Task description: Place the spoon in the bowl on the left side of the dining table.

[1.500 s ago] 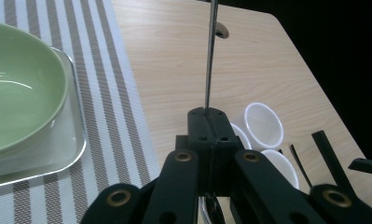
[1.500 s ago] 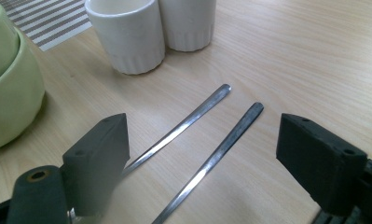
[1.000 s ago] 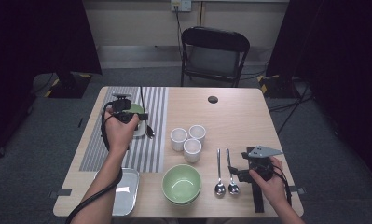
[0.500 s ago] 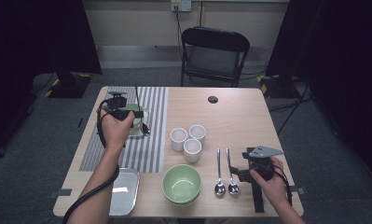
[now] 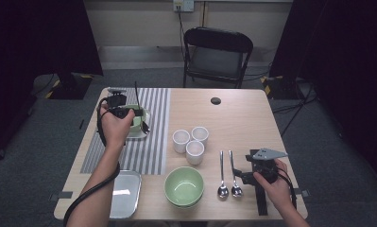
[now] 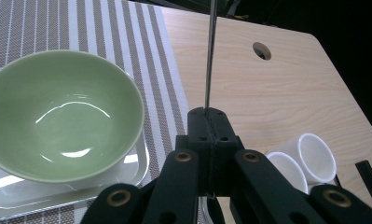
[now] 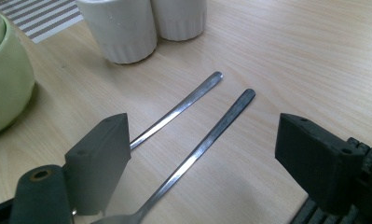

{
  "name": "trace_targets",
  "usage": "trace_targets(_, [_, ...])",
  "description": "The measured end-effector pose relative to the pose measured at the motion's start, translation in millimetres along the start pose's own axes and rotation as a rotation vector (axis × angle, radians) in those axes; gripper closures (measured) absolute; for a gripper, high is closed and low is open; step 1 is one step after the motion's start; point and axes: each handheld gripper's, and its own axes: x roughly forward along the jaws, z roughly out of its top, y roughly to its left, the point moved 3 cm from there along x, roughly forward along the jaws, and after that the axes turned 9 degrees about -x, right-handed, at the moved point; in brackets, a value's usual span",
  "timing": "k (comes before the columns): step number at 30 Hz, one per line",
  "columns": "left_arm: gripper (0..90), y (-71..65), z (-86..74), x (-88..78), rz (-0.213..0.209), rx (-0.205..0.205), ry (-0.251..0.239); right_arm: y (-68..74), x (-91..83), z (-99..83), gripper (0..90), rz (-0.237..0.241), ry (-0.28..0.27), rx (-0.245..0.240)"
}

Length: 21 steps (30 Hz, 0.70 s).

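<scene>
My left gripper (image 5: 137, 113) (image 6: 210, 125) is shut on a thin metal spoon (image 5: 136, 94), whose handle (image 6: 210, 56) rises straight from the closed jaws. The spoon's bowl end (image 5: 145, 126) hangs by the right rim of a green bowl (image 5: 138, 119) (image 6: 62, 114). That bowl sits on a small silver tray (image 6: 137, 170) on the striped mat (image 5: 150, 142). My right gripper (image 5: 242, 176) (image 7: 202, 154) rests open at the front right. Two spoons (image 5: 222, 182) (image 7: 211, 133) lie on the wood between its jaws, untouched.
Three white cups (image 5: 191, 141) (image 7: 123, 28) stand mid-table, with a second green bowl (image 5: 184, 186) in front of them. Another silver tray (image 5: 125, 195) lies at the front left. A black grommet (image 5: 216, 100) marks the far side, and a chair (image 5: 218, 52) stands behind the table.
My left hand has shifted slightly left and away with the spoon, bringing it closer over the green bowl. The right hand has kept still.
</scene>
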Motion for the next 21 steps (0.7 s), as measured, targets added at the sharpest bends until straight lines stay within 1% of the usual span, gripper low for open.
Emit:
trace_targets(10, [90.0, 6.9, 6.5, 0.2, 0.011, 0.001, 0.0, 1.3, 1.9, -0.8, 17.5, 0.008, 0.005, -0.006])
trace_targets(11, [90.0, 7.2, 7.3, 0.3, 0.019, -0.001, -0.003, 1.3, 2.0, -0.8, 17.5, 0.008, 0.005, -0.005])
trace_targets(13, [90.0, 7.5, 8.8, 0.3, 0.01, -0.004, -0.004, 1.3, 2.3, -0.8, 17.5, 0.008, 0.005, -0.003])
trace_targets(14, [90.0, 8.0, 9.5, 0.6, 0.015, -0.001, -0.006, 1.3, 2.4, -0.8, 17.5, 0.009, 0.004, -0.002])
trace_targets(16, [90.0, 8.7, 10.5, 1.1, 0.01, -0.007, -0.007, 1.2, 2.6, -1.1, 17.5, 0.007, 0.007, -0.003])
trace_targets(19, [90.0, 9.8, 12.1, 2.1, 0.017, -0.014, -0.005, 1.1, 2.9, -1.3, 17.6, 0.009, 0.008, 0.0])
trace_targets(20, [90.0, 10.7, 12.6, 2.4, 0.02, -0.002, -0.001, 0.9, 3.0, -1.5, 17.6, 0.011, 0.008, 0.001])
trace_targets(21, [90.0, 11.3, 13.3, 2.6, 0.026, 0.001, -0.001, 0.9, 3.0, -1.7, 17.6, 0.012, 0.009, 0.003])
